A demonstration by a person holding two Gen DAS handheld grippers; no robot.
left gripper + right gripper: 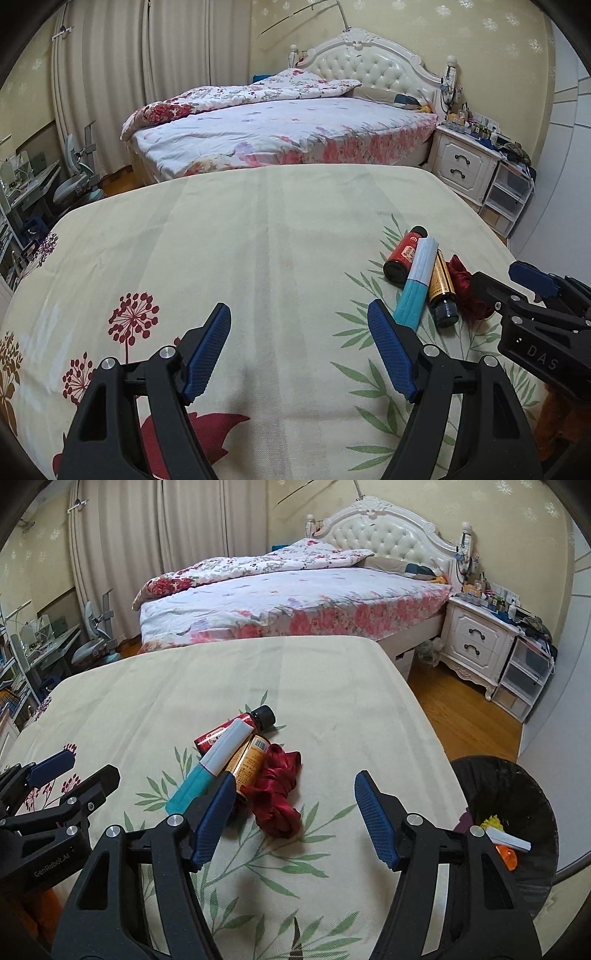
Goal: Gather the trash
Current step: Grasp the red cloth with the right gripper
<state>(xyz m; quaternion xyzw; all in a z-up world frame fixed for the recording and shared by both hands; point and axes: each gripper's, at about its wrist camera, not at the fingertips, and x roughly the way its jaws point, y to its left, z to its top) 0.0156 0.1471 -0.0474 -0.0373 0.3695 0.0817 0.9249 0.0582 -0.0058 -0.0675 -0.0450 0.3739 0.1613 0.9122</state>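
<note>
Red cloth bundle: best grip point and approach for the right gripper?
Pinch the red cloth bundle across its bunched near end, coming from above. It lies limp on the tablecloth, its left edge against the gold bottle; the right gripper is open.

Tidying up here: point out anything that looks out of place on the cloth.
A small heap lies on the cloth: red bottle, amber bottle, both tipped over, a white-teal tube across them, and a crumpled red rag alongside. Nothing spilled.
</note>
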